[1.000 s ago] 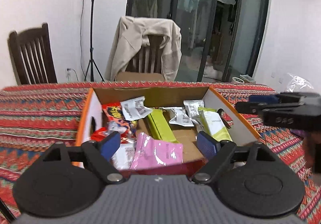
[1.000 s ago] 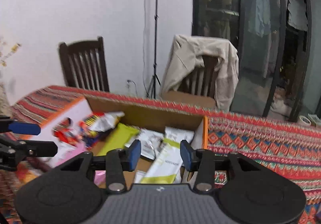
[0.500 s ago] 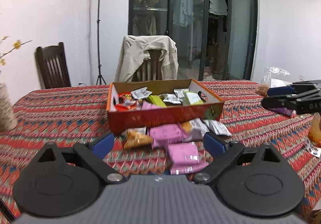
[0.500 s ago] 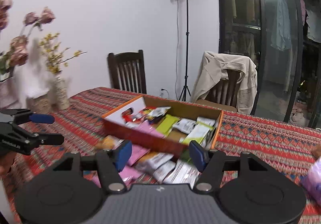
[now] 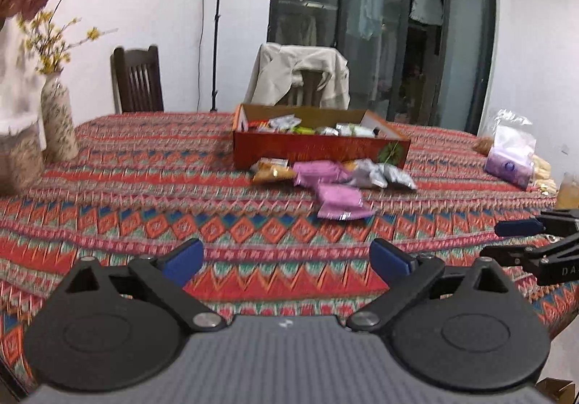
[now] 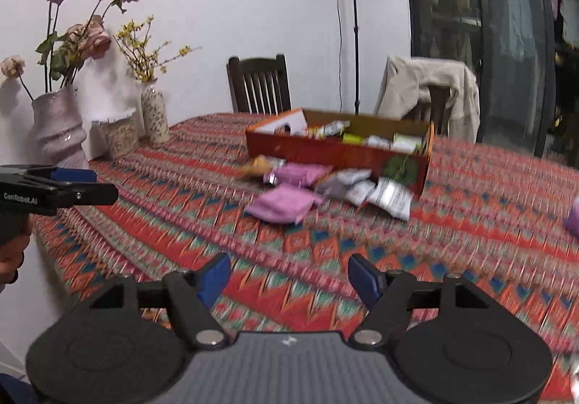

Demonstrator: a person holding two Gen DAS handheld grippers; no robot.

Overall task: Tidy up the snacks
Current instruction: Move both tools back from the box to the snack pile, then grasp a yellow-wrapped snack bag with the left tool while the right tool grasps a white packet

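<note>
An orange-red cardboard box (image 5: 318, 150) (image 6: 325, 150) holding several snack packets stands far ahead on the patterned tablecloth. In front of it lie loose snacks: pink packets (image 5: 338, 196) (image 6: 282, 203), silver packets (image 5: 383, 174) (image 6: 391, 196) and an orange packet (image 5: 269, 172) (image 6: 258, 165). My left gripper (image 5: 286, 255) hovers over the cloth well short of them, its jaws opening wide with nothing between them. My right gripper (image 6: 289, 273) is likewise back from the pile, jaws opening and empty. Each shows in the other's view: right gripper (image 5: 506, 239), left gripper (image 6: 90, 183).
Vases with dried flowers (image 6: 58, 121) (image 6: 153, 114) and a jar (image 6: 121, 130) stand at the table's left end. A purple tissue pack (image 5: 508, 165) and clear bags sit at the right. Two chairs, one draped with a beige jacket (image 5: 300, 74), stand behind the table.
Both grippers have drawn back from over the box toward the table's near side, so box and spilled snacks now lie far ahead. Both pairs of jaws have spread wider, the right from nearly shut.
</note>
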